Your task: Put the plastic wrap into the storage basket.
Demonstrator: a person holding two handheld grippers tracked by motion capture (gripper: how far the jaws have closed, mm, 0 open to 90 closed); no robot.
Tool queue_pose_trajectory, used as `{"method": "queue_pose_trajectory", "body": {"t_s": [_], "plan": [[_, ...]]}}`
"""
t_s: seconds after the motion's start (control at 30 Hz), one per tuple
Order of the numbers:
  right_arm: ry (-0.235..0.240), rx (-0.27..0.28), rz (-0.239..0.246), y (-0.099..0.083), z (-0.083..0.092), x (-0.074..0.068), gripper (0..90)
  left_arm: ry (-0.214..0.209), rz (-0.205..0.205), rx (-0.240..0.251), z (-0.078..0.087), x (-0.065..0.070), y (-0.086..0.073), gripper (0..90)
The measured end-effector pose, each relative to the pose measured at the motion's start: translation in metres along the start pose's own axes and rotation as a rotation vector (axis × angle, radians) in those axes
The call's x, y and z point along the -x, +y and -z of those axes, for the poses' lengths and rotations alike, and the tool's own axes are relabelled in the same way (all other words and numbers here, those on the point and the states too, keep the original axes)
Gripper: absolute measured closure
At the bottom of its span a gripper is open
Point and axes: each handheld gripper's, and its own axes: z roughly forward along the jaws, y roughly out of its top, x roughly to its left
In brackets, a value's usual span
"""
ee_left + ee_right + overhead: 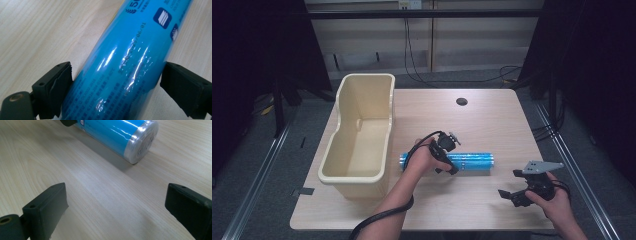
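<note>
Blue roll (pixel 447 161) lies on table (pixel 492 120) just right of cream tub (pixel 362 135). Left gripper (pixel 116 82) clamped on its middle; right gripper (pixel 116 207) apart, idle. Grasp step; next probably lift into tub.

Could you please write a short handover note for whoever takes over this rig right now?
Left gripper: jaws astride the blue roll, both pads touching its wrapper.
Right gripper: open, holding nothing, over bare table near the roll's right end.
The roll lies flat on the table, to the right of the cream tub; nothing can be seen in the tub.
Done: the roll is gripped.
Left: probably lifting the roll, perhaps into the tub.
</note>
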Motion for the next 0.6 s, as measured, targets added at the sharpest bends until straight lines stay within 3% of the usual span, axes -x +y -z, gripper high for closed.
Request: {"method": "queue_pose_trajectory", "body": {"t_s": [0.07,0.6], "plan": [[0.0,-0.002,0.0,0.0,0.0,0.0,4.0,0.008,-0.025,-0.015,-0.001,0.002,0.002,11.6],[0.002,0.014,-0.023,0.0,0.001,0.003,4.1,-0.002,-0.068,-0.101,0.003,0.012,0.002,22.1]]}}
